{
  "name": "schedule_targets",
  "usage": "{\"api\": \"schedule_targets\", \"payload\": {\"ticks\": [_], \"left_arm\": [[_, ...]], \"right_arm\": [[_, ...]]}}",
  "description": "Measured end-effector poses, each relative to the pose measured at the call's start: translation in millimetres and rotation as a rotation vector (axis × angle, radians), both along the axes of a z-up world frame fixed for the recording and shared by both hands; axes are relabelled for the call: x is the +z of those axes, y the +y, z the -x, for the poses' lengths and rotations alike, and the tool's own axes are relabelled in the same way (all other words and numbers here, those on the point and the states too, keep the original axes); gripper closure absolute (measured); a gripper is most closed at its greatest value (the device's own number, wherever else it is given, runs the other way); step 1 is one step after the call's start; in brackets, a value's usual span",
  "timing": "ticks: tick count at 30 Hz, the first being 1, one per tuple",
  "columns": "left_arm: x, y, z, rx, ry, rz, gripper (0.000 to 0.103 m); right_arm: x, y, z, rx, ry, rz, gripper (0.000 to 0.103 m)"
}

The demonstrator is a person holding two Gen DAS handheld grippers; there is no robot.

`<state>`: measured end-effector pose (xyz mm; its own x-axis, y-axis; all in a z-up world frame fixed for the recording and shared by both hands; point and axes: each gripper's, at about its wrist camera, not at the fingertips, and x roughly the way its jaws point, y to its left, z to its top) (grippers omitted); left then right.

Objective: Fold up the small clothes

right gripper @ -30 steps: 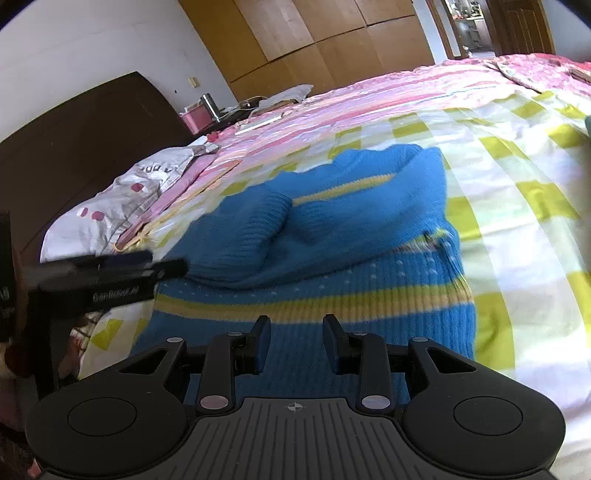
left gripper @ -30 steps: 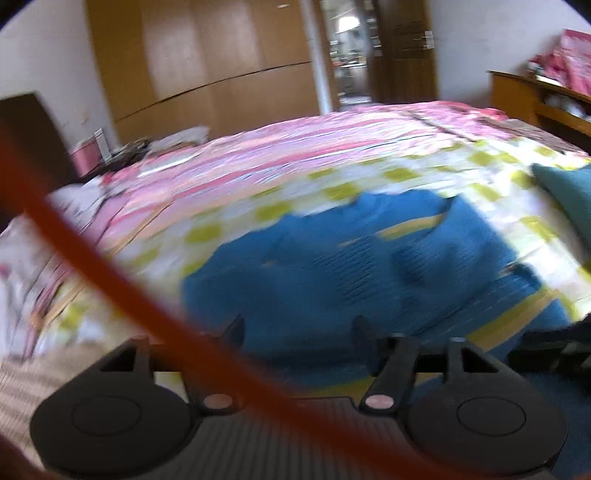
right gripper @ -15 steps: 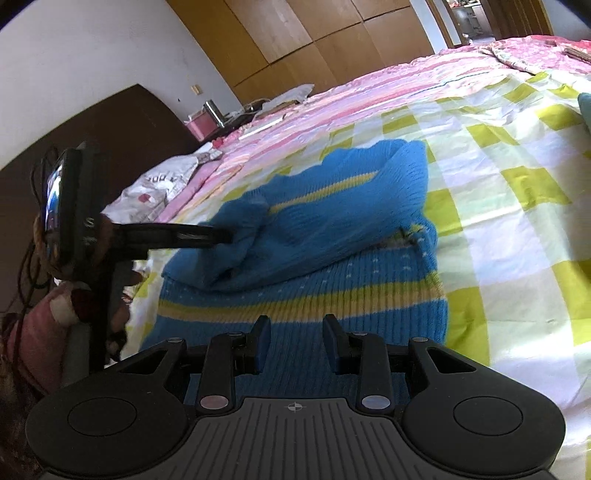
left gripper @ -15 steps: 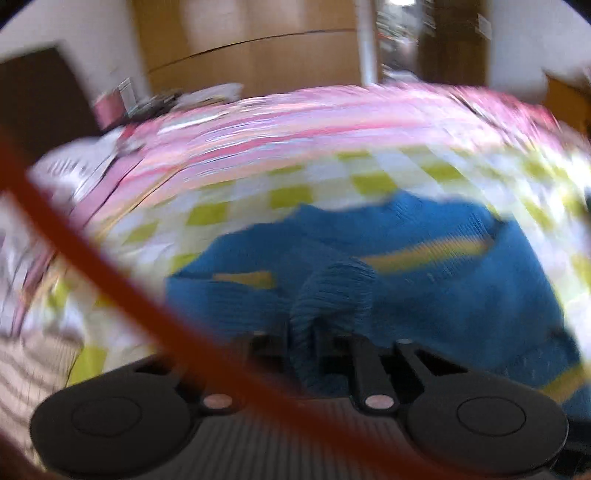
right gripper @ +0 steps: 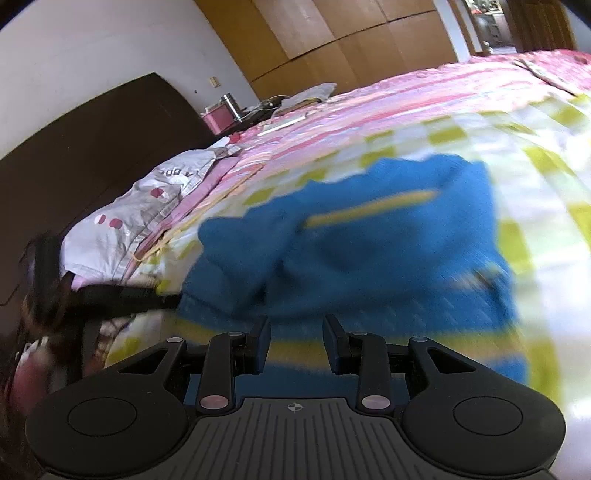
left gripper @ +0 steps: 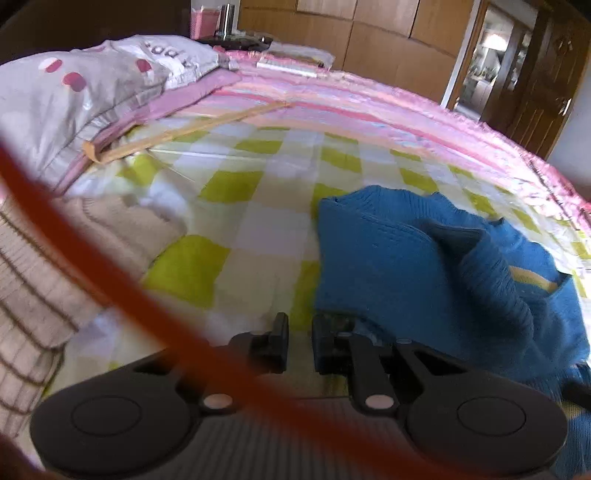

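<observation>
Nearest in the left wrist view, the left gripper (left gripper: 300,341) is seen with its jaws drawn almost together, only a narrow slit left between them, through which the checked bedspread (left gripper: 258,206) shows; no cloth is seen pinched there, although the near edge of the blue sweater (left gripper: 399,266) lies against the outer side of the right-hand finger. A blurred orange cable (left gripper: 110,280) is crossed in front of the lens. Beyond and right of the fingers the sweater is heaped, a raised ridge of knit standing on it. Left of the fingers a beige striped garment (left gripper: 33,280) is spread, and farther off a grey spotted pillow (left gripper: 92,81) is set before the wooden wardrobe (left gripper: 351,33). In the right wrist view, the right gripper (right gripper: 296,341) is held partly open above the sweater's (right gripper: 369,251) yellow band, nothing lying between its fingers. Ahead of them the blurred sweater is piled on the bedspread (right gripper: 535,177). Far left of the fingers, the other gripper's (right gripper: 122,295) dark fingers are seen reaching the sweater's left edge; whether that edge is pinched cannot be told. The headboard (right gripper: 92,147) stands beyond.
</observation>
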<state>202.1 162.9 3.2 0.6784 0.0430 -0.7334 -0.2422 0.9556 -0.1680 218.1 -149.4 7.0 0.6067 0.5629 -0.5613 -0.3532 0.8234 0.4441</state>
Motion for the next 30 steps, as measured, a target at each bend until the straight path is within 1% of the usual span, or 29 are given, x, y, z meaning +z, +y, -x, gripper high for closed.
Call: {"api": "schedule_targets", "payload": {"ticks": [4,7,9,11,15,17,19,20,21,22,23,27,30], "left_arm": [[3,0,29,-0.040,-0.055,-0.021,0.081],[-2,0,43,-0.053,-0.087,-0.002,0.080],[-8,0,44,-0.080,-0.076,0.020,0.080],[-10,0,42,-0.107,-0.067,0.027,0.080],[-11,7,44,-0.129,-0.081,0.053,0.080],[-12,12,44,-0.128,-0.079,0.075,0.079],[-14,13,46,-0.134,-0.076,0.081,0.079],[-14,13,46,-0.137,-0.078,0.077,0.079],[-14,13,46,-0.140,-0.079,0.073,0.078],[-13,13,47,-0.144,-0.082,0.072,0.077],[-13,12,47,-0.147,-0.085,0.072,0.075],[-10,10,49,-0.156,-0.102,0.057,0.072],[-9,9,50,-0.156,-0.109,0.055,0.069]], "right_arm": [[-4,22,-40,-0.033,0.033,-0.051,0.071],[-15,31,-63,-0.061,0.090,-0.121,0.071],[-21,38,-72,-0.069,0.113,-0.150,0.071],[-24,49,-79,-0.069,0.103,-0.121,0.071],[-28,68,-91,-0.063,0.087,-0.053,0.071],[-28,77,-98,-0.066,0.082,-0.042,0.070],[-27,79,-103,-0.079,0.089,-0.052,0.070],[-25,79,-105,-0.081,0.091,-0.058,0.071],[-23,79,-105,-0.087,0.089,-0.056,0.079],[-20,80,-106,-0.093,0.084,-0.049,0.084],[-16,79,-103,-0.101,0.072,-0.040,0.092],[13,65,-88,-0.138,-0.025,-0.058,0.094],[37,42,-70,-0.222,-0.111,-0.060,0.095]]}}
